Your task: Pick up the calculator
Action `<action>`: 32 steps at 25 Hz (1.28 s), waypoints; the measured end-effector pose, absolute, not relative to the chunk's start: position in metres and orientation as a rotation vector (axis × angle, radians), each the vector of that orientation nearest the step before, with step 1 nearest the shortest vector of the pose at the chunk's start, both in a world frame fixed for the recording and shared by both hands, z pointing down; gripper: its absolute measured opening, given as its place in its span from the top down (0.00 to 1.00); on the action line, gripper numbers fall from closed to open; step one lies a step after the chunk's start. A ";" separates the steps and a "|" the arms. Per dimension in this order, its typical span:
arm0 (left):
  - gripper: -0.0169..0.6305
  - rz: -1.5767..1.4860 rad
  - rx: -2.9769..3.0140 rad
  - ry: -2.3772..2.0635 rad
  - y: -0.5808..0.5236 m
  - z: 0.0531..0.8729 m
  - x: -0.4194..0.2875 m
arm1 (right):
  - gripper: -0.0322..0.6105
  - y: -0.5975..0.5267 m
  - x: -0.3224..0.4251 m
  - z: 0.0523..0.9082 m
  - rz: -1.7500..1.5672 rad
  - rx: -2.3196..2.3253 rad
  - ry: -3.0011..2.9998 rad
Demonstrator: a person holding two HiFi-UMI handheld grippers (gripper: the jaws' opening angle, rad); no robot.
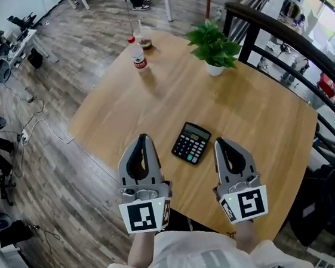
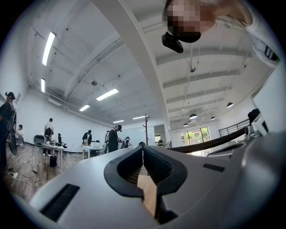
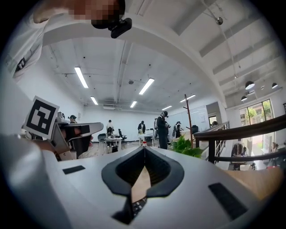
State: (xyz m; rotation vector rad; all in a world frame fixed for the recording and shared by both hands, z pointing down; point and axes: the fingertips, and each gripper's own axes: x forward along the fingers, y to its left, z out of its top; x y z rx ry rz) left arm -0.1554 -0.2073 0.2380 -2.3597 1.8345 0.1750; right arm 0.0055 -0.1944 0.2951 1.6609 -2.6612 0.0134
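Observation:
A black calculator (image 1: 191,142) with grey and green keys lies flat on the wooden table (image 1: 250,121), near its front part. My left gripper (image 1: 143,138) hovers just left of it, shut and empty, tips together. My right gripper (image 1: 219,142) sits just right of the calculator, also shut with nothing held. In the left gripper view the left gripper (image 2: 143,146) shows its jaws meeting at the tip, with table wood behind them. In the right gripper view the right gripper (image 3: 144,149) is closed too, and a few calculator keys (image 3: 138,205) show through the gap low down.
At the table's far side stand a red-capped bottle (image 1: 138,55), a glass (image 1: 143,38) and a potted green plant (image 1: 213,46). A dark railing (image 1: 283,45) runs along the right. Desks and several people stand far off across the room.

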 end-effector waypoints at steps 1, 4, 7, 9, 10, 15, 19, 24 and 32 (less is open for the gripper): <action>0.95 0.172 -2.374 1.811 -0.212 0.239 -0.151 | 0.92 -0.197 0.008 0.294 0.007 1.681 -2.652; 0.95 0.175 -2.427 1.722 -0.225 0.238 -0.139 | 0.92 -0.204 0.016 0.290 -0.001 1.739 -2.622; 0.88 0.193 -2.535 1.573 -0.239 0.232 -0.120 | 0.92 -0.210 0.021 0.286 -0.018 1.768 -2.596; 0.67 0.177 -2.640 1.412 -0.250 0.230 -0.100 | 0.92 -0.214 0.025 0.283 -0.033 1.777 -2.578; 0.61 0.139 -2.689 1.320 -0.256 0.232 -0.089 | 0.92 -0.216 0.028 0.283 -0.035 1.784 -2.569; 0.55 -0.193 -2.842 0.898 -0.294 0.251 -0.044 | 0.92 -0.219 0.044 0.290 0.007 1.827 -2.492; 0.55 -0.357 -2.814 0.649 -0.316 0.264 -0.012 | 0.92 -0.218 0.053 0.296 0.025 1.842 -2.433; 0.55 -0.839 -2.800 -0.020 -0.313 0.349 0.026 | 0.92 -0.225 0.060 0.305 0.079 1.865 -2.403; 0.55 -1.528 -2.597 -0.816 -0.306 0.475 0.021 | 0.92 -0.242 0.073 0.346 0.256 1.855 -2.360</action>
